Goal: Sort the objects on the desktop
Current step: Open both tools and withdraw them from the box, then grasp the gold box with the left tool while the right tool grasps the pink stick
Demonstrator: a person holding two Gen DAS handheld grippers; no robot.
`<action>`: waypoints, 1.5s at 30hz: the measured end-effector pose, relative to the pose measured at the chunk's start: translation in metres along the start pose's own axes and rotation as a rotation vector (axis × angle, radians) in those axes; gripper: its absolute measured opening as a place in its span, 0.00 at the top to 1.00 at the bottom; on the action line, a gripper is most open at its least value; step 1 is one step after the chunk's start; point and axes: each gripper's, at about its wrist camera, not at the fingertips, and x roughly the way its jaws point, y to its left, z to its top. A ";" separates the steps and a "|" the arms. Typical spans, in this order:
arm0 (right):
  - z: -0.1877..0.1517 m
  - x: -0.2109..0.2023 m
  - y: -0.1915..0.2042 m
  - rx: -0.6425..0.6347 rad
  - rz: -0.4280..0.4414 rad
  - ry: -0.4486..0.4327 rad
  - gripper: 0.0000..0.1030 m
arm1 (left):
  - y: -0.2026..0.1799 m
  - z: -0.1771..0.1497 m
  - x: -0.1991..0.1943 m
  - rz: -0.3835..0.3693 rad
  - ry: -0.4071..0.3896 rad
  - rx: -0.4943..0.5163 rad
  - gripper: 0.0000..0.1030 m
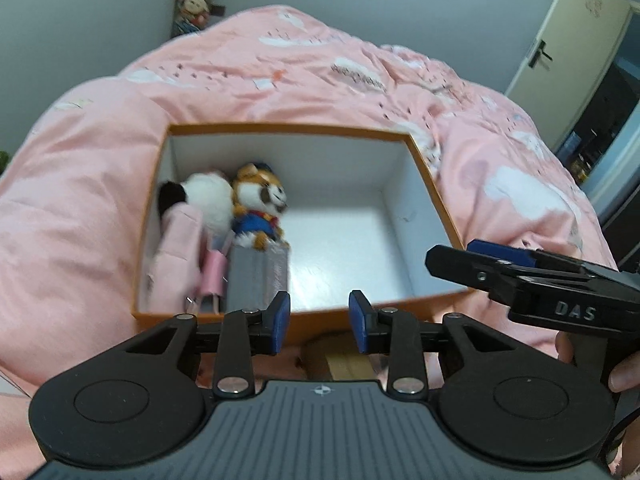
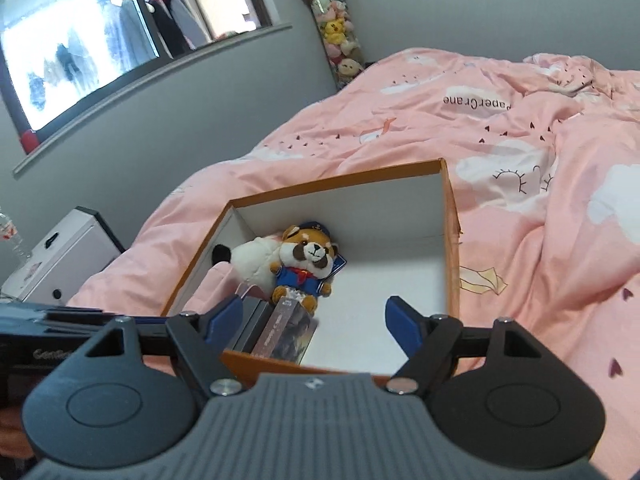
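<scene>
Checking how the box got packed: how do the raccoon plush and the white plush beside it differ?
The raccoon plush is brown, wears a blue sailor outfit and cap, and faces up, unobstructed. The white plush is plain white with a black part, larger, half hidden against the box wall. Both lie inside the box's left side.

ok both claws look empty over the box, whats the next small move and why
Probably lift both away from the orange box and look for the next item. The right claw is wide open with nothing between its pads, and the left claw is open and empty too. The raccoon plush, the white plush and the small boxes already sit inside; nothing loose shows on the pink duvet.
</scene>
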 end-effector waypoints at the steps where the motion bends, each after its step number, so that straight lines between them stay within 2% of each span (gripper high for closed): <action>1: -0.003 -0.004 -0.002 -0.003 -0.003 -0.002 0.23 | -0.003 -0.002 0.002 -0.006 0.014 0.000 0.62; 3: -0.008 -0.010 -0.008 -0.009 -0.014 0.013 0.23 | -0.009 -0.006 0.009 -0.029 0.042 -0.002 0.50; 7: -0.025 -0.018 -0.021 0.000 -0.033 0.083 0.26 | -0.018 -0.018 0.026 -0.041 0.098 -0.002 0.45; 12: -0.056 -0.011 -0.036 0.034 -0.087 0.208 0.45 | -0.023 -0.028 0.047 0.001 0.157 -0.017 0.39; 16: -0.074 0.001 -0.041 0.043 -0.111 0.296 0.55 | -0.024 -0.035 0.059 0.010 0.192 -0.035 0.38; 20: -0.084 0.010 -0.039 0.001 -0.121 0.350 0.56 | -0.024 -0.039 0.071 0.030 0.205 -0.049 0.37; 26: -0.090 0.017 -0.047 0.022 -0.120 0.382 0.56 | -0.033 -0.039 0.089 0.083 0.208 -0.018 0.34; 31: -0.093 0.013 -0.055 0.077 -0.118 0.380 0.56 | -0.039 -0.040 0.105 0.111 0.234 -0.015 0.34; 36: -0.095 0.011 -0.053 0.072 -0.128 0.384 0.55 | -0.038 -0.041 0.119 0.142 0.245 -0.040 0.34; 38: -0.096 0.010 -0.053 0.070 -0.128 0.386 0.54 | -0.036 -0.043 0.125 0.148 0.259 -0.052 0.35; 40: -0.097 0.011 -0.054 0.073 -0.124 0.384 0.53 | -0.034 -0.044 0.128 0.148 0.271 -0.068 0.40; 45: -0.096 0.013 -0.055 0.077 -0.112 0.384 0.50 | -0.028 -0.048 0.125 0.132 0.258 -0.101 0.44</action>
